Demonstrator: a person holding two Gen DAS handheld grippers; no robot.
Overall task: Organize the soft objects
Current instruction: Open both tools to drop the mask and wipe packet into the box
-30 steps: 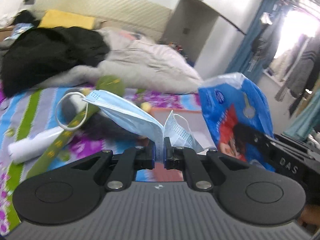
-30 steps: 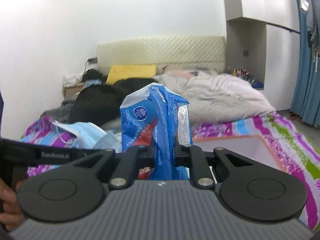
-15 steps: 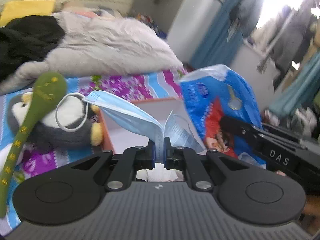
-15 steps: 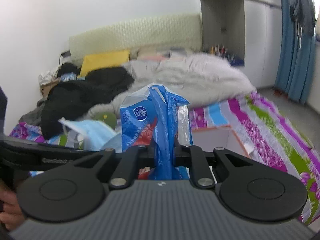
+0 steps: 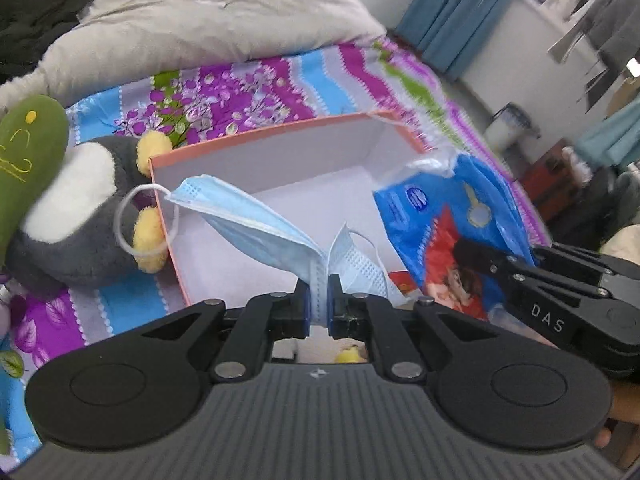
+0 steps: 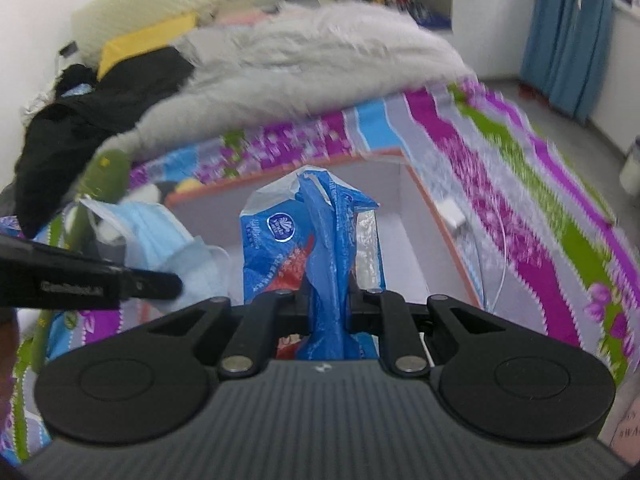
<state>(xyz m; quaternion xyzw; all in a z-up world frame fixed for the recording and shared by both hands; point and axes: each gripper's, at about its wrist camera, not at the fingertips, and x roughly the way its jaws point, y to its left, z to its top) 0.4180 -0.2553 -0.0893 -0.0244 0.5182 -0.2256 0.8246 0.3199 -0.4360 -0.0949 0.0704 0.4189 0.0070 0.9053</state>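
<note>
My left gripper (image 5: pixel 318 304) is shut on a light blue face mask (image 5: pixel 256 220), which hangs above the near part of an open white box with an orange rim (image 5: pixel 272 132). The right gripper (image 6: pixel 328 304) is shut on a blue and red plastic pack (image 6: pixel 320 240), held upright over the same box (image 6: pixel 424 200). That pack (image 5: pixel 440 216) and the right gripper show at the right of the left wrist view. The mask (image 6: pixel 164 232) and the left gripper's black finger (image 6: pixel 100 284) show at the left of the right wrist view.
A grey and white plush penguin (image 5: pixel 76 208) and a green plush (image 5: pixel 28 152) lie left of the box on the striped floral bedspread (image 5: pixel 260 80). A pale duvet (image 6: pixel 312 64) and black clothes (image 6: pixel 100 96) lie behind. Blue curtains (image 6: pixel 568 28) hang at the right.
Both grippers have swung right and tipped downward, carrying the mask and the pack until they hang over the open box. Both grips are unchanged.
</note>
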